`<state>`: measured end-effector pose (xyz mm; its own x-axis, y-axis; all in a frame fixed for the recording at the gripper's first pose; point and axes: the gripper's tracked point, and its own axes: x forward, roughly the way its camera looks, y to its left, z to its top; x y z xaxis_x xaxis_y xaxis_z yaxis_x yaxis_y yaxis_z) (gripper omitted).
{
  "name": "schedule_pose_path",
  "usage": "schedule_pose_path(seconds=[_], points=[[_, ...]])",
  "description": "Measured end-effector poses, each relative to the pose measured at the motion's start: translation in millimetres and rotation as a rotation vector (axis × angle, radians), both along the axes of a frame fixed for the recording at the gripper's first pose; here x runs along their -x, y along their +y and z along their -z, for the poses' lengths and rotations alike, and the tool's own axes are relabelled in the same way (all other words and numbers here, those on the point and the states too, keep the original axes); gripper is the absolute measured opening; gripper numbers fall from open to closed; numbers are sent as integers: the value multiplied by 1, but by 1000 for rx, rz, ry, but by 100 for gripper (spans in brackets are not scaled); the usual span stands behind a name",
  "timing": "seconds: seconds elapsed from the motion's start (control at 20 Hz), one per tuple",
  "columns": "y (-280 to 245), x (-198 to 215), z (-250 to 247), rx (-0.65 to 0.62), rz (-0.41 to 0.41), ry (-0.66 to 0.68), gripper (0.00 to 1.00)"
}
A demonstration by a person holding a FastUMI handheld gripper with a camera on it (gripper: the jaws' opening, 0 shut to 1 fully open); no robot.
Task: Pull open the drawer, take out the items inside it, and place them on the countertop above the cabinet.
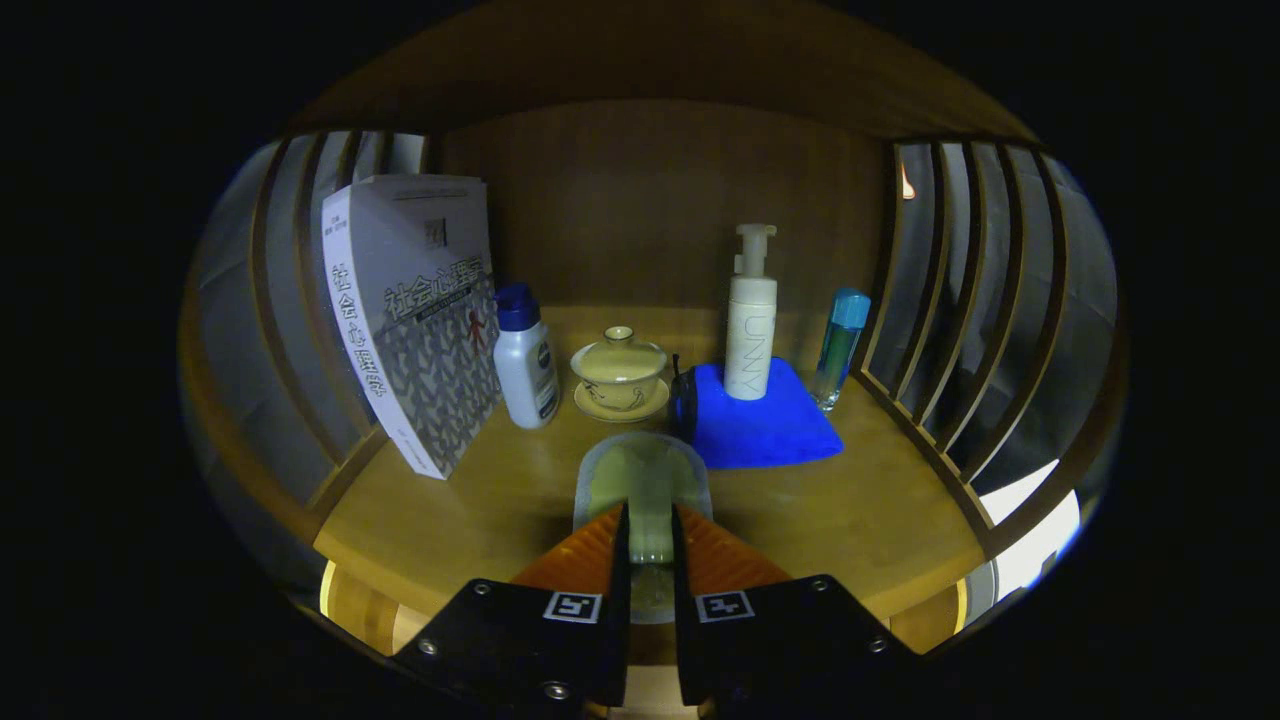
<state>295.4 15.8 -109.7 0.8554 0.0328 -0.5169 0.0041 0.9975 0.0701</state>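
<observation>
My gripper (650, 512) is shut on a flat, translucent pale-green item (645, 475) with rounded corners. Both fingers press its near end and the rest sticks out ahead of them. It hangs low over the wooden countertop (860, 510), whether touching it I cannot tell. Just beyond its far end stands a lidded tea cup on a saucer (620, 375).
On the countertop stand a leaning book (420, 320), a white bottle with a blue cap (526, 358), a white pump bottle (751, 320) on a blue cloth (765, 430), and a slim blue-capped bottle (840, 350). A small dark object (683, 400) sits at the cloth's left edge. Slatted wooden walls (960, 330) close both sides.
</observation>
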Motion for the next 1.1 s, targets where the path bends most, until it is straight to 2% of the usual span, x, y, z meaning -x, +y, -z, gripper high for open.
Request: schedule_pose_path(seconds=[0.2, 0.3, 0.4, 0.5, 0.6, 0.9, 1.1], points=[[-3, -5, 9, 28, -6, 2, 25], [0, -3, 6, 13, -19, -17, 31], [7, 4, -8, -49, -26, -84, 64], [1, 23, -22, -107, 0, -142, 98], [2, 50, -40, -159, -5, -221, 98], [-19, 159, -82, -138, 35, -426, 97], [-16, 235, -86, -129, 36, -516, 96]])
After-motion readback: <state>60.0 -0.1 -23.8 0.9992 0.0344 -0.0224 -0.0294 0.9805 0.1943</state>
